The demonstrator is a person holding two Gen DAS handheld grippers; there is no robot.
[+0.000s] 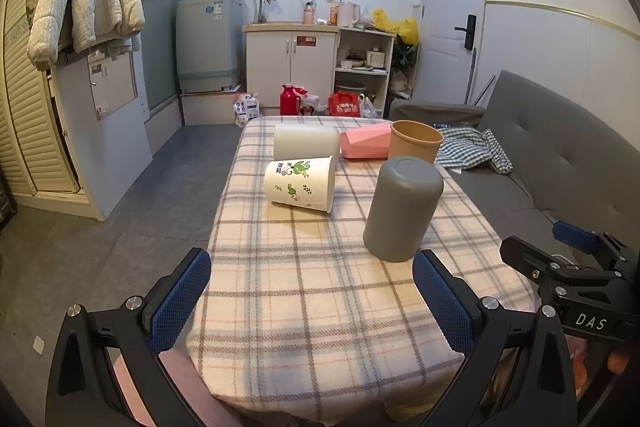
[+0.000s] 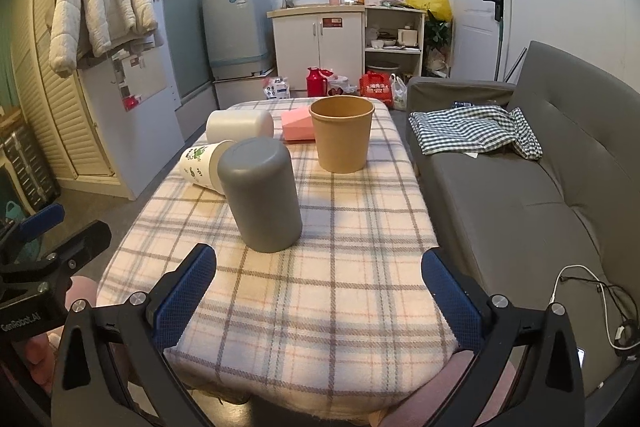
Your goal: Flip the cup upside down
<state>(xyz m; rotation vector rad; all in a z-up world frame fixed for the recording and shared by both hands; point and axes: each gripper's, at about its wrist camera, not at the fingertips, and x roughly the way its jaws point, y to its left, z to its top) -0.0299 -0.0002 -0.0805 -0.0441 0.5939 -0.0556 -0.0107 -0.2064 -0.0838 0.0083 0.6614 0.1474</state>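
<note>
A grey cup (image 1: 402,209) stands upside down on the plaid-covered table (image 1: 320,299); it also shows in the right wrist view (image 2: 262,197). A brown paper cup (image 1: 414,145) (image 2: 342,133) stands upright behind it. A white cup with green leaf print (image 1: 300,183) (image 2: 202,165) lies on its side. A plain white cup (image 1: 306,141) (image 2: 240,125) and a pink cup (image 1: 366,143) (image 2: 298,125) also lie on their sides at the far end. My left gripper (image 1: 312,297) is open and empty over the near table edge. My right gripper (image 2: 320,291) is open and empty, just short of the grey cup.
A grey sofa (image 2: 540,195) with a checked cloth (image 2: 476,129) runs along the table's right side. A white cable (image 2: 600,307) lies on the sofa. Floor (image 1: 140,211) lies left of the table. Cabinets, a washing machine and bags stand at the far wall.
</note>
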